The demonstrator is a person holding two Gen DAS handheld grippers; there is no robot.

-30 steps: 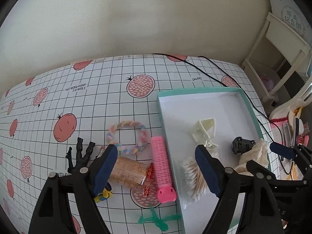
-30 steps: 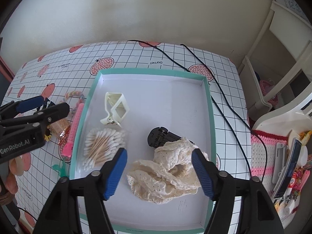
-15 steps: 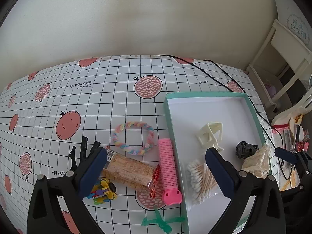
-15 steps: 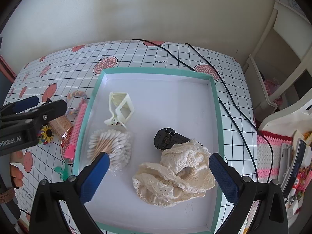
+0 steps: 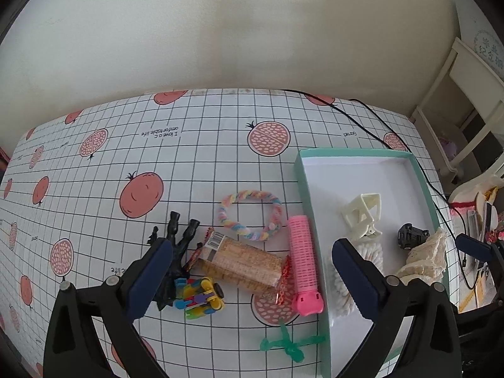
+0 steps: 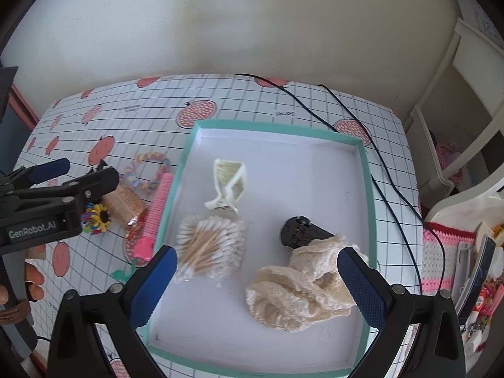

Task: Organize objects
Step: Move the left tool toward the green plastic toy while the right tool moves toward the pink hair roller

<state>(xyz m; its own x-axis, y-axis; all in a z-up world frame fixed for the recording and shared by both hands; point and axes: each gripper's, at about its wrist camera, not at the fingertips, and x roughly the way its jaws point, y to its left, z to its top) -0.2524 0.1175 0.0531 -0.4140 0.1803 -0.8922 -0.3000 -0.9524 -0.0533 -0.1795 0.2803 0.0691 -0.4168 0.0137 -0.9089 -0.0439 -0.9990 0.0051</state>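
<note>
Four things lie in our teal tray [image 6: 365, 170]: one cream claw clip [image 6: 228, 186], one cotton swab bundle [image 6: 209, 247], one black piece [image 6: 299, 231], one lace cloth [image 6: 302, 286]. Six more wait on the surface [image 5: 195, 157] beside its left wall. Our left gripper [image 5: 252, 280] has fingers spread over the cracker pack [image 5: 242, 260]; our right gripper [image 6: 256, 286], fingers spread and empty, hangs above the tray's bare far half

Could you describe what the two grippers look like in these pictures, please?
Both are black plastic clamps. The left gripper and right gripper have blue textured pads and silver rivets. The left one's side reads "GenRobot.AI" in white.
</note>
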